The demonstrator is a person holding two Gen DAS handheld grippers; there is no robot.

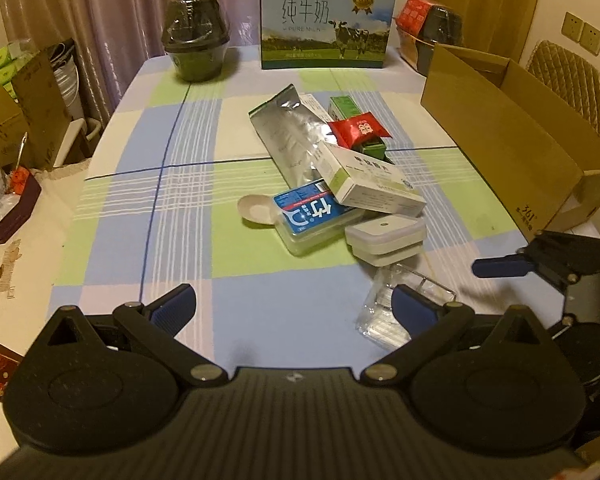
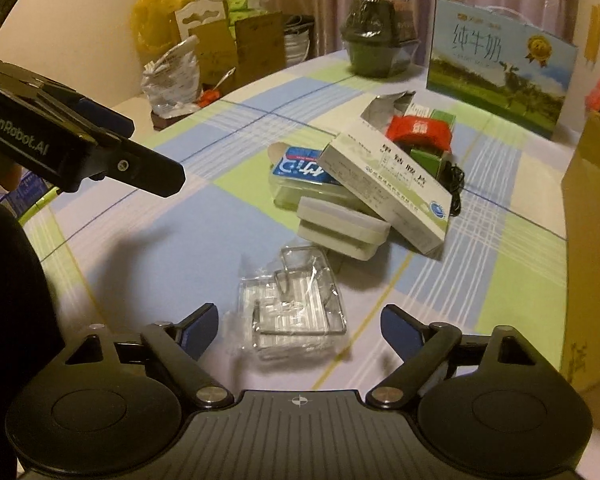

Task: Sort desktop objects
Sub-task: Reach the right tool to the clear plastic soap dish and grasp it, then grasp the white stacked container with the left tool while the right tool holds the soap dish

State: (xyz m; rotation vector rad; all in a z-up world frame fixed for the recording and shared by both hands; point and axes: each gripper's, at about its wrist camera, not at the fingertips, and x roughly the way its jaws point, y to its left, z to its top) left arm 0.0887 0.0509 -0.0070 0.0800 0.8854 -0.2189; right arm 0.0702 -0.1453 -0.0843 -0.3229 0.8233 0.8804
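A pile of small things lies mid-table: a silver foil bag (image 1: 292,136), a white-and-green carton (image 1: 372,184), a blue-labelled clear box (image 1: 312,216), a white lidded case (image 1: 384,236) and a red packet (image 1: 358,128). Nearer me lies a clear plastic pack (image 2: 296,312) with a wire piece inside. My right gripper (image 2: 300,328) is open and straddles that pack; its pads stand apart from it. My left gripper (image 1: 294,306) is open over bare cloth, with the pack just beside its right finger. One of the right gripper's fingers (image 1: 500,268) shows at the right.
An open cardboard box (image 1: 512,140) stands at the table's right edge. At the back stand a milk carton (image 1: 324,24) and stacked black bowls (image 1: 196,40). Boxes and bags crowd the floor on the left. The checked cloth (image 1: 148,220) left of the pile is bare.
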